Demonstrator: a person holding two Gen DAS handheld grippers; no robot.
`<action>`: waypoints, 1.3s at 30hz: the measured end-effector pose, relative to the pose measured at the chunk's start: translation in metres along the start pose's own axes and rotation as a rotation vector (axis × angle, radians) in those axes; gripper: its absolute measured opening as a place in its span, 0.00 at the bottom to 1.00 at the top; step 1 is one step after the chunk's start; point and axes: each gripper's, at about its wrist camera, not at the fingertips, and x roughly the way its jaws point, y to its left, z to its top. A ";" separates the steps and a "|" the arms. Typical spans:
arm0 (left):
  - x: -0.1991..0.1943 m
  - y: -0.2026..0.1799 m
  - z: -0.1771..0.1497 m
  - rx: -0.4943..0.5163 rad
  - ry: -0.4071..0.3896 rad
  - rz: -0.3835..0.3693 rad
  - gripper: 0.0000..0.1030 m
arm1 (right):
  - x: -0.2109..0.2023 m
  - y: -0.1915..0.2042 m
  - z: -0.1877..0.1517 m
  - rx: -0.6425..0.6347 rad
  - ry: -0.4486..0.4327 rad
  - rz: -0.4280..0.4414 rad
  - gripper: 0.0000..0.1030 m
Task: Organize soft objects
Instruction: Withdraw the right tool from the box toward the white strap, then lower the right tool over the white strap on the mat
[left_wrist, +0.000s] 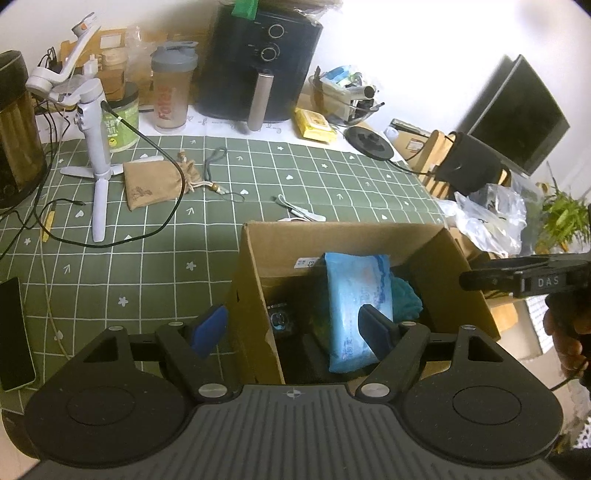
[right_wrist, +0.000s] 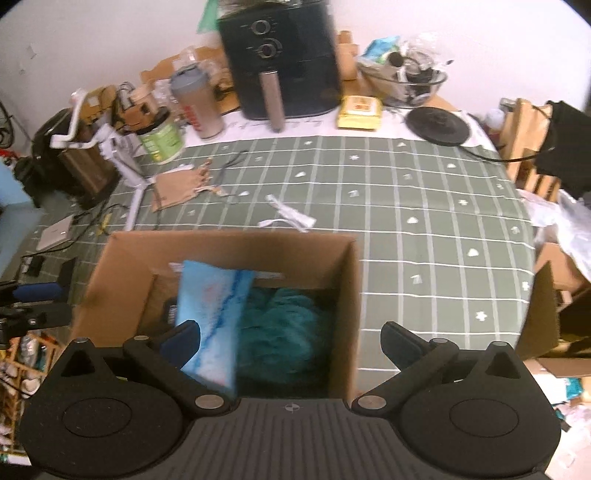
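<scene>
Left wrist view: a light-blue soft pack (left_wrist: 356, 310) stood on end inside the open cardboard box (left_wrist: 255, 291), beside a teal fuzzy item (left_wrist: 406, 299). The left gripper (left_wrist: 291, 326) straddled the box's near wall, fingers spread and holding nothing; the right gripper (right_wrist: 290, 341) hovered likewise, apart and empty. A tan drawstring pouch (left_wrist: 151, 184) lay on the green checked tablecloth (left_wrist: 332, 184). Fetching it next probably calls for a flat, central pinch.
</scene>
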 end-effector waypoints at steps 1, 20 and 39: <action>0.000 0.000 0.001 -0.001 -0.001 0.002 0.76 | -0.001 -0.003 0.001 0.008 -0.018 -0.008 1.00; 0.014 0.004 0.024 -0.042 -0.028 0.037 0.76 | 0.018 -0.041 0.043 -0.152 -0.016 -0.088 1.00; 0.023 0.015 0.041 -0.099 -0.017 0.113 0.76 | 0.090 -0.056 0.117 -0.364 0.018 0.079 1.00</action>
